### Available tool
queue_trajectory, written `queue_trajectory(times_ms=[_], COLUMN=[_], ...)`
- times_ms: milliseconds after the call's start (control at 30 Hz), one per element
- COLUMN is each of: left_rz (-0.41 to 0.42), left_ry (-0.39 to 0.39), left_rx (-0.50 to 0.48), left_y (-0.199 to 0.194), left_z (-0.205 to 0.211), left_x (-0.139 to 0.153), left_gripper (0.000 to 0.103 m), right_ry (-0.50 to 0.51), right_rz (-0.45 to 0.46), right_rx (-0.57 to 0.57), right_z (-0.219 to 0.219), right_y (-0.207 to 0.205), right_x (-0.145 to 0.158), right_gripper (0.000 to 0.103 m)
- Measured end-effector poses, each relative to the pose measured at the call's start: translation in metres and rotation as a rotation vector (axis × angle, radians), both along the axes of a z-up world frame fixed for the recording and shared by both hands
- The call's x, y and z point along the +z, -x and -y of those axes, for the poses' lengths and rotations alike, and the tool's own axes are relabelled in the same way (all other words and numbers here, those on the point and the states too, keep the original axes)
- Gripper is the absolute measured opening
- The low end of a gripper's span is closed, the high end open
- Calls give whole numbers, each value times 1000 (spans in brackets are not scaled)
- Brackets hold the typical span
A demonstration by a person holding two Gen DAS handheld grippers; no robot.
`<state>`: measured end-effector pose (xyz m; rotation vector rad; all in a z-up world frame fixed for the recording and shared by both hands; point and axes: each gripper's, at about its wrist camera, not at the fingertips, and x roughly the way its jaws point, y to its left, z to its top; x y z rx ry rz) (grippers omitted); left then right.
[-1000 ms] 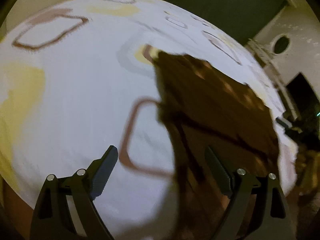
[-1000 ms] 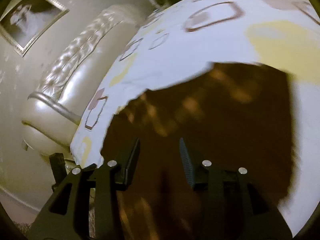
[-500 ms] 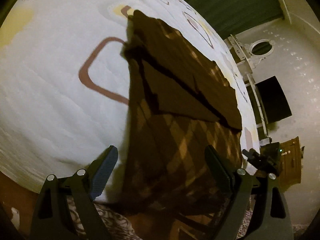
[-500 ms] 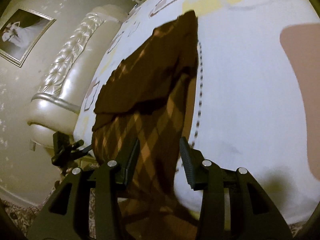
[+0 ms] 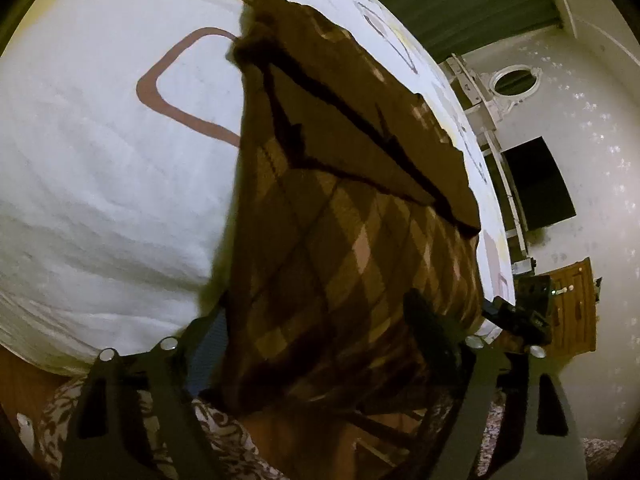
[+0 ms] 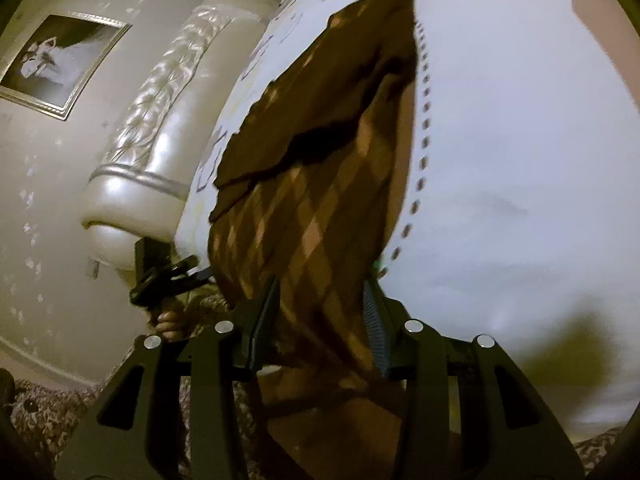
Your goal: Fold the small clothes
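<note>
At frame bottom, my left gripper (image 5: 320, 332) and right gripper (image 6: 320, 312) straddle, fingers spread, the brown argyle knitted garment (image 5: 340, 240); overhanging the white patterned bedspread (image 5: 100, 160), it may slide off.

- A bed (image 5: 100, 160) with a white cover bearing brown and yellow shapes.
- A padded, pearl-coloured headboard (image 6: 160, 120) stands at its end.
- A framed picture (image 6: 64, 64) hangs on the pale wall.
- A green curtain (image 5: 460, 0), a round mirror (image 5: 514, 80) and a wooden cabinet (image 5: 572, 308) on the other side.
- The light is dim.
</note>
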<state>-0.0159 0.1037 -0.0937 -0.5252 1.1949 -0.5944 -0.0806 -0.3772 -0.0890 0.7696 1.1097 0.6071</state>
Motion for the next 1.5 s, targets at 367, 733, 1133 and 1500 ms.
queue_trajectory(times_ms=[367,733,1133,1500], left_rz=[-1,-31,-59,-40], left_ry=[-16,-37,-9,-46], left_rx=[15,36,34,19], left_y=[2,2,1,2], left_z=[-1,-13,-21,-13], left_x=[-2,-6,-12,-9], left_gripper=[71,44,22,22], right_ry=[-34,-11,-73,-85], right_rz=[-4,-18,-26,-95], right_rx=[64,48,-55,56], right_z=[-14,-8,25,2], right_y=[0,2,7,7], right_x=[-2,-8,-8,-24], right_gripper=[41,5,8,8])
